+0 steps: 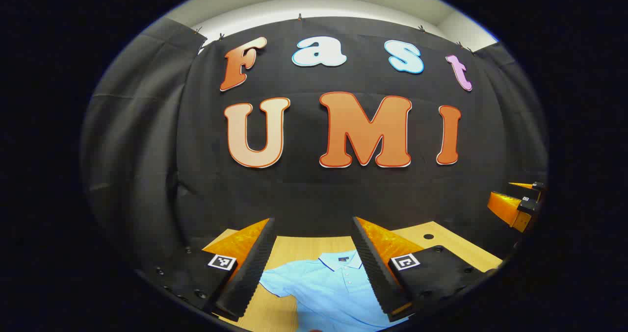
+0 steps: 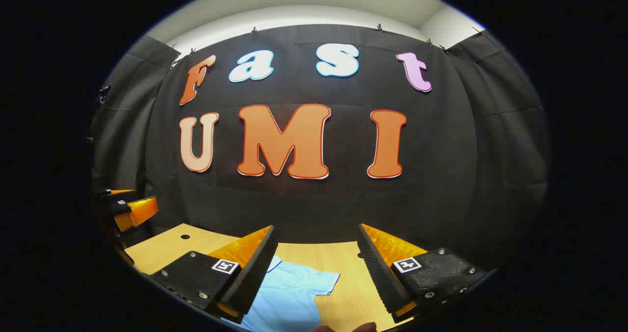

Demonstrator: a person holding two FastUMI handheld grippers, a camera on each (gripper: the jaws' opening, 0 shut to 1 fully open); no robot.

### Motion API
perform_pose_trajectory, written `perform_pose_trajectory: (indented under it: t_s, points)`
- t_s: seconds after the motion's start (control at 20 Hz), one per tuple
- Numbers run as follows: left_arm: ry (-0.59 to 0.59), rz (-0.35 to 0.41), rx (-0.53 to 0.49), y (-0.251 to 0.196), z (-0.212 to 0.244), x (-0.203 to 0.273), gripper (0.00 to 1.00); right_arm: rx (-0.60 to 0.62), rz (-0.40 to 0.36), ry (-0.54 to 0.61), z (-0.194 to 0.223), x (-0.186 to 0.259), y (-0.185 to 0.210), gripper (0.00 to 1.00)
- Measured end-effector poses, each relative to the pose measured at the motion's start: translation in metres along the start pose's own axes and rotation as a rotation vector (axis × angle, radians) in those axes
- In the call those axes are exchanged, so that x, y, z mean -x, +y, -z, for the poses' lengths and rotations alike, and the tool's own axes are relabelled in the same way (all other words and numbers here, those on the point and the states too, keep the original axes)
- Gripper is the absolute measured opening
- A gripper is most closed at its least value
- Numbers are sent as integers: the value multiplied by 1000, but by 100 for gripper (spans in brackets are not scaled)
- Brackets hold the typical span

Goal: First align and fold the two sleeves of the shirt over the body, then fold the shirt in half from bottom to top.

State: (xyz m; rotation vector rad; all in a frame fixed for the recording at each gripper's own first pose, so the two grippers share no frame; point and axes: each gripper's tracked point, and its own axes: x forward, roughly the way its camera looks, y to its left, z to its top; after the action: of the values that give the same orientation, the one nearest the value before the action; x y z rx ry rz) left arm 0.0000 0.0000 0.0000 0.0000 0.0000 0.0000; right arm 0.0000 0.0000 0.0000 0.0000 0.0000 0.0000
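Note:
A light blue polo shirt (image 1: pixel 328 288) lies flat on the wooden table (image 1: pixel 294 248), collar toward the booth wall, one short sleeve spread to the left. My left gripper (image 1: pixel 314 224) hangs open above it, nothing between its fingers. In the right gripper view the shirt's other sleeve (image 2: pixel 304 283) lies spread on the table (image 2: pixel 338 258), and my right gripper (image 2: pixel 316 231) is open above it, holding nothing. The right gripper (image 1: pixel 520 202) also appears at the far right edge of the left gripper view, and the left gripper (image 2: pixel 125 207) at the left edge of the right gripper view.
The table has a round hole (image 1: pixel 428 236) near its back right corner, seen again as a hole (image 2: pixel 185 236) in the right gripper view. Black cloth walls close in the back and sides. A bit of a hand (image 2: pixel 353 327) shows at the bottom edge.

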Motion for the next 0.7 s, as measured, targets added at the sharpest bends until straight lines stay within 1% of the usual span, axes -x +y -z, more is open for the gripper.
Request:
perform_pose_trajectory:
  t_s: [0.35, 0.55, 0.7]
  points:
    - [4, -45, 8, 2, 1, 5, 99, -2, -52, 8, -1, -9, 0, 98]
    - [-5, -52, -8, 0, -4, 6, 99, -8, -67, 9, -4, -11, 1, 98]
    - [-15, -35, -9, -3, -6, 11, 99, 1, -60, 6, -6, -9, 3, 98]
